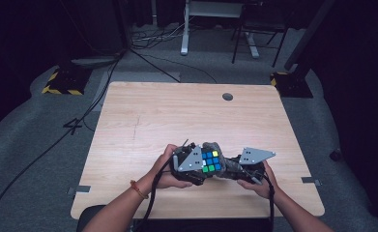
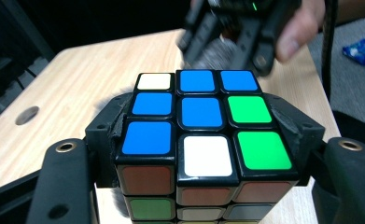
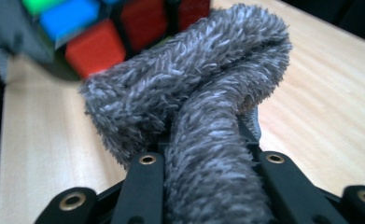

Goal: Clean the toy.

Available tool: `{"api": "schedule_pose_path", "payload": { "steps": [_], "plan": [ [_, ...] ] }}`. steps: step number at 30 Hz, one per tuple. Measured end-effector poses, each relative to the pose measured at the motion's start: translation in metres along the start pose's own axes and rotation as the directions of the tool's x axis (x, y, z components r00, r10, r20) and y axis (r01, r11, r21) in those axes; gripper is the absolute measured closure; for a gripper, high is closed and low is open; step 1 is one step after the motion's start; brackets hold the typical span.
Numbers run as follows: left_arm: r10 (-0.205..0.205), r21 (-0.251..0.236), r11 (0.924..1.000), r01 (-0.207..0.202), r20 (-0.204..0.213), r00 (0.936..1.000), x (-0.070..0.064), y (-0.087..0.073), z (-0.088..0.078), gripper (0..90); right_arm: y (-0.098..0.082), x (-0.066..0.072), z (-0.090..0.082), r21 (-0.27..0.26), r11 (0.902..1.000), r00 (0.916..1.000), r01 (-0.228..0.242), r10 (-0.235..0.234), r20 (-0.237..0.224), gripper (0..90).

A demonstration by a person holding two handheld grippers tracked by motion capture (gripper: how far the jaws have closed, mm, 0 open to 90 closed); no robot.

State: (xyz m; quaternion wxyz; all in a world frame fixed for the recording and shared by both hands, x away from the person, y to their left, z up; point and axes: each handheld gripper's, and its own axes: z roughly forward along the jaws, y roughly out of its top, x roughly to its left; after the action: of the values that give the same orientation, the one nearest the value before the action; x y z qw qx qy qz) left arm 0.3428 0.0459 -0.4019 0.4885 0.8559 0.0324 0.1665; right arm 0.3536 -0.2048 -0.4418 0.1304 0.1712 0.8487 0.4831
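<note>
Wiping the multicoloured plastic puzzle cube (image 2: pixel 203 135), clamped in left gripper (image 1: pixel 189 166), with fluffy grey cloth (image 3: pixel 203 121) pinched in right gripper (image 3: pixel 208 163); next probably rubbing another face.

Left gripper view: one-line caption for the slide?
Left tongs clamp a scrambled puzzle cube over the wooden table; right tongs' grey fuzzy cloth touches its far edge.

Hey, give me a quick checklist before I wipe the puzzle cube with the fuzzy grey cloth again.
1. Left tongs shut on the puzzle cube: ok.
2. Right tongs shut on the grey cloth: ok.
3. Cloth against the cube's side: ok, it touches in the high view.
4. Cube's top face showing, blue, green and white tiles: ok.
5. Cube lifted off the table: cannot tell.
</note>
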Motion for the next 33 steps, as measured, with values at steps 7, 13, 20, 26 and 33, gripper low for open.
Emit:
{"api": "schedule_pose_path", "payload": {
  "steps": [7,13,20,26,33],
  "plan": [
    [-0.016,0.004,0.9999,0.016,-0.012,0.9998,0.005,-0.004,-0.001,33.3,0.001,0.001,-0.001,-0.006,0.9999,0.9999,0.013,-0.013,-0.009,72.6],
    [-0.017,0.038,0.9991,0.017,-0.003,0.9999,0.002,-0.005,0.007,33.4,0.010,0.002,-0.017,-0.085,0.9961,0.9996,0.023,-0.022,0.017,72.3],
    [0.006,0.005,1.0000,-0.006,0.017,0.9998,-0.006,0.004,0.003,33.4,0.008,-0.002,-0.012,-0.068,0.9976,0.9994,0.004,-0.002,0.034,71.5],
    [-0.017,-0.027,0.9995,0.017,0.007,0.9998,0.000,0.004,-0.002,33.4,0.000,0.000,0.002,0.034,0.9987,0.9991,0.038,-0.039,0.015,71.1],
    [-0.054,-0.036,0.9979,0.054,0.005,0.9985,0.007,-0.002,-0.003,33.2,0.002,0.002,-0.003,-0.018,0.9992,0.9994,0.035,-0.034,0.007,71.3]
  ]
}}
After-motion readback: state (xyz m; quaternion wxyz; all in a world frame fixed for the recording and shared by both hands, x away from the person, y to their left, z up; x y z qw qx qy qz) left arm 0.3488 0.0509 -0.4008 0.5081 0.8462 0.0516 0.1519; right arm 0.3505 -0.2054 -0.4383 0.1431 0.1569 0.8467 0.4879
